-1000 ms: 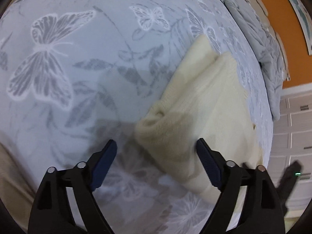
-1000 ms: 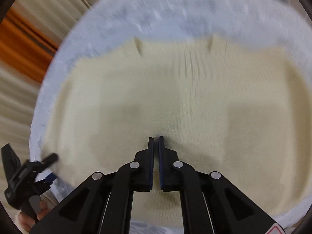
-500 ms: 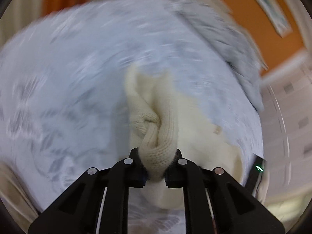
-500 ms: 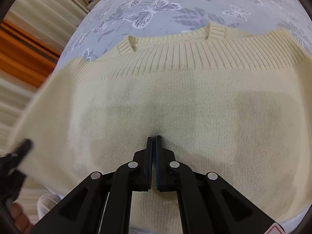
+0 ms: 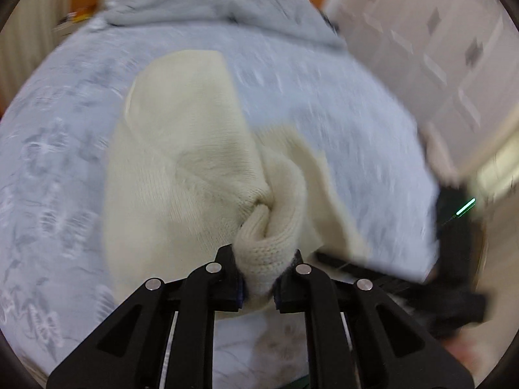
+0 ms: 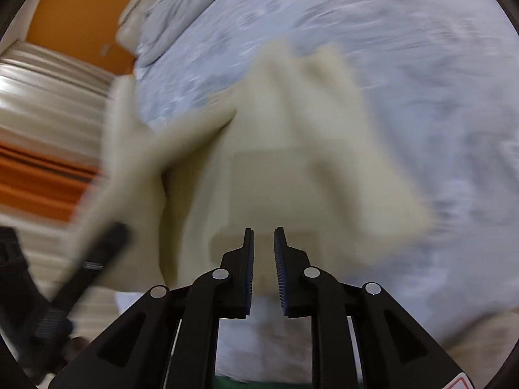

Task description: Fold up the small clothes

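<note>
A cream knitted sweater (image 5: 181,168) lies part folded on the bed. My left gripper (image 5: 259,259) is shut on a bunched fold of its edge, and the cloth rises from the bed up to the jaws. In the right wrist view the same sweater (image 6: 292,162) is blurred by motion. My right gripper (image 6: 263,236) hangs just above its near edge with its jaws opening. A narrow gap shows between the blue pads (image 6: 281,259), and nothing is pinched there. Each gripper shows in the other's view as a blurred black shape, the right gripper (image 5: 454,227) and the left gripper (image 6: 81,275).
The bed has a pale blue butterfly-print sheet (image 5: 340,103). A crumpled grey duvet (image 5: 211,3) lies at its far end. White drawer fronts (image 5: 438,48) stand beside the bed. An orange wall (image 6: 81,16) and pale curtains (image 6: 42,103) lie past the other side.
My left gripper closed on the sweater's edge, lifted it and swung sideways with it. My right gripper, shut on the sweater before, has parted its jaws and moved across the bed.
</note>
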Tool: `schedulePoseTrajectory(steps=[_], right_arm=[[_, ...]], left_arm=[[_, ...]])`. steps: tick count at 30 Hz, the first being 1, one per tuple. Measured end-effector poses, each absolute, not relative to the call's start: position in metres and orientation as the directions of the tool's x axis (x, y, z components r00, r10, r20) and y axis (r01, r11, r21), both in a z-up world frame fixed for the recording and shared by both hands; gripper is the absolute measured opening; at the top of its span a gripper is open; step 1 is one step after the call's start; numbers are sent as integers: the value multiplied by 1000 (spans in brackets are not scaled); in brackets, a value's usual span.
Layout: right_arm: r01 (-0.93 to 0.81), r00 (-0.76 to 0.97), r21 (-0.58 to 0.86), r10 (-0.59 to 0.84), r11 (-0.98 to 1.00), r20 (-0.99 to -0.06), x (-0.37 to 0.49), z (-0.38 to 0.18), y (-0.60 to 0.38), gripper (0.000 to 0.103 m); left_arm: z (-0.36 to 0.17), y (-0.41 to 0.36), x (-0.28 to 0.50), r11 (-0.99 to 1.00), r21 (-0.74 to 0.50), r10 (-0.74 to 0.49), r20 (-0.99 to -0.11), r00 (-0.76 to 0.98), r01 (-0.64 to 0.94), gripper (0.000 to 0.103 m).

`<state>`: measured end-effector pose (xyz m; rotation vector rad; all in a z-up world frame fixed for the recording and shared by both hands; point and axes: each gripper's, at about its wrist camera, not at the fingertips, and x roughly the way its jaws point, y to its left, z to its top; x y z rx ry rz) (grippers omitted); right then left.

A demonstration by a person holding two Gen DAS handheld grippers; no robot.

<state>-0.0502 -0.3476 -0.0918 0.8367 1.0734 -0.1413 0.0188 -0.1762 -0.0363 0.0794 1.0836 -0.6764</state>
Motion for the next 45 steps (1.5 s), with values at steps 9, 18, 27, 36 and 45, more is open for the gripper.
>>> schedulePoseTrajectory(steps=[9,18,27,36,45], right_arm=[[416,524,526,277,742,-805,-50,-64,-342,74],[451,407,519,351,726,-844,6,-107,-292,76],[307,531,580,370,754,-762,25,-39,-256,14],[388,523,386,144,837,-840,-29,-47,-340,13],[473,539,576,297,667,-788,-46,-75,-385,14]], left_arm=[[-47,-144,-39,827,-174,-437,-797,417,534,84],[-44,-46,-40,930,-121,-278,-849,449,347,84],[-44,-20,-38,951,-148,-260,-857,445,271,85],[-46,-52,-41,926,-123,-275,-868,414,358,88],[-70,-117,-28,889,-46,-266,-863,430,456,88]])
